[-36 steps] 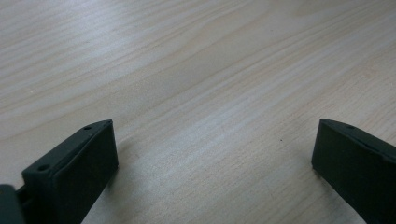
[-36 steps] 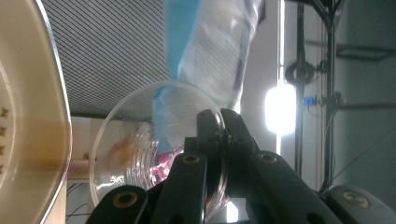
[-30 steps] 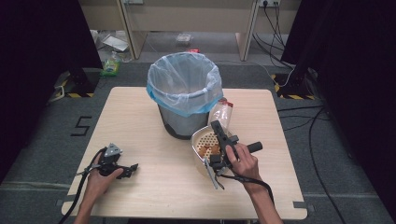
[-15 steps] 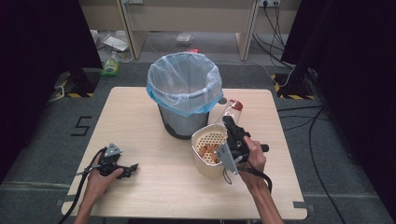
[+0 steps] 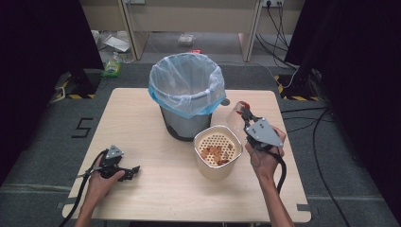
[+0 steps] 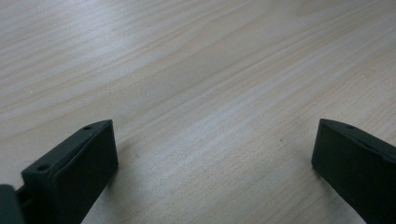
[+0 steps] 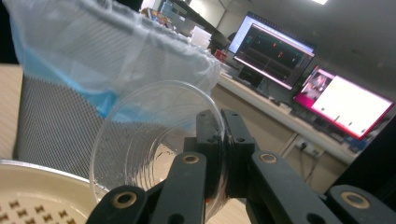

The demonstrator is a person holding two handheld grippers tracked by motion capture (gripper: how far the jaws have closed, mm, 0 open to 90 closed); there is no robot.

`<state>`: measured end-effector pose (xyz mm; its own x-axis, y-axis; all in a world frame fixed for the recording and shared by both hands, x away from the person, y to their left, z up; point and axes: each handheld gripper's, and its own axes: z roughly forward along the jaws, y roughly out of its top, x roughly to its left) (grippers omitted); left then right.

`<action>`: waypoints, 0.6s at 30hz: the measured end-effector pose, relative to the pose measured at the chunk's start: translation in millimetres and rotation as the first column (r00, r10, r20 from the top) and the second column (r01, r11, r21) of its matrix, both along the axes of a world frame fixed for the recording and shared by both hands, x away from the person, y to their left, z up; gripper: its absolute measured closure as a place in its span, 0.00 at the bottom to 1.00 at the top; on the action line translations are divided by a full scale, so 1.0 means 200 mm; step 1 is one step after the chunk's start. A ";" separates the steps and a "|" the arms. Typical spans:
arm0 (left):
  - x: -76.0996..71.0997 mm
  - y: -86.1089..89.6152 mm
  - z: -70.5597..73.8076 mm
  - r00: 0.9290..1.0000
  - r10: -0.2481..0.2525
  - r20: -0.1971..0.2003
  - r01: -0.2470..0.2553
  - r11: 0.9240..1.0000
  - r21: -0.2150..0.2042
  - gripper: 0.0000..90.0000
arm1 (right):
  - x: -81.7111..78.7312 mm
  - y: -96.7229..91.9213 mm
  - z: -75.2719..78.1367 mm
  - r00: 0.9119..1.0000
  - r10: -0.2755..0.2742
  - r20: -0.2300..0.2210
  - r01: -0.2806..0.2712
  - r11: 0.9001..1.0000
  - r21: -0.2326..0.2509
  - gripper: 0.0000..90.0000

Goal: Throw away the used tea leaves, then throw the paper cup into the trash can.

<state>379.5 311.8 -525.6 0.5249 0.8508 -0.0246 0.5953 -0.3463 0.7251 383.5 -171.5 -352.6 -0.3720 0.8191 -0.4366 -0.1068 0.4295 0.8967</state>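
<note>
My right gripper (image 5: 246,117) (image 7: 223,140) is shut on the rim of a clear plastic cup (image 5: 235,115) (image 7: 140,140). It holds the cup tipped on its side, off the table, just right of the bin. The cup has a reddish smear inside. Below and to the left of it, a cream container (image 5: 208,165) (image 7: 37,172) with a perforated insert stands on the table, orange-brown scraps lying on the insert. A mesh waste bin (image 5: 177,125) (image 7: 51,116) lined with a clear-blue bag stands behind it. My left gripper (image 5: 131,171) (image 6: 212,135) rests open on the wood at the front left.
The wooden table (image 5: 142,118) has bare room on its left half and along the front edge. Cables (image 5: 326,118) run over the floor to the right. Monitors (image 7: 299,60) glow on a desk behind the bin in the right gripper view.
My right gripper has carried the cup up and to the right, away from over the cream container. The container, tilted a second ago, now stands upright. The left gripper has not moved.
</note>
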 end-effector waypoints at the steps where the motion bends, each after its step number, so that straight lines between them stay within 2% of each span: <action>1: 0.00 0.00 0.00 1.000 0.000 0.000 0.000 1.000 0.000 0.00 | 0.02 -0.02 0.02 1.000 0.011 -0.022 -0.010 0.999 0.046 0.97; 2: 0.00 0.00 0.00 1.000 0.000 0.000 0.000 1.000 0.000 0.00 | 0.02 -0.03 0.03 0.999 0.019 -0.034 -0.016 0.997 0.080 0.97; 3: 0.00 0.00 0.00 1.000 0.000 0.000 0.000 1.000 0.000 0.00 | 0.02 -0.03 0.03 0.999 0.019 -0.034 -0.016 0.997 0.080 0.97; 6: 0.00 0.00 0.00 1.000 0.000 0.000 0.000 1.000 0.000 0.00 | 0.04 -0.06 0.08 0.998 0.037 -0.053 -0.030 0.990 0.134 0.97; 9: 0.00 0.00 0.00 1.000 0.000 0.000 0.000 1.000 0.000 0.00 | 0.05 -0.07 0.12 0.997 0.037 -0.062 -0.028 0.989 0.143 0.97; 13: 0.00 0.00 0.00 1.000 0.000 0.000 0.000 1.000 0.000 0.00 | 0.07 -0.07 0.17 0.998 0.031 -0.053 -0.024 0.992 0.127 0.97; 15: 0.00 0.00 0.00 1.000 0.000 0.000 0.000 1.000 0.001 0.00 | 0.08 -0.07 0.21 0.998 0.035 -0.055 -0.027 0.990 0.137 0.97; 16: 0.00 0.00 0.00 1.000 0.000 0.000 0.000 1.000 0.000 0.00 | 0.09 -0.06 0.25 0.998 0.033 -0.047 -0.026 0.989 0.146 0.97; 18: 0.00 0.00 0.00 1.000 0.000 0.000 0.000 1.000 0.000 0.00 | 0.10 -0.06 0.28 0.998 0.036 -0.044 -0.029 0.988 0.152 0.97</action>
<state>379.6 311.8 -525.6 0.5248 0.8509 -0.0242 0.5951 -0.3465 0.7251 403.8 -183.5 -297.5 -0.4169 0.8612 -0.2907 -0.0754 0.2859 0.9553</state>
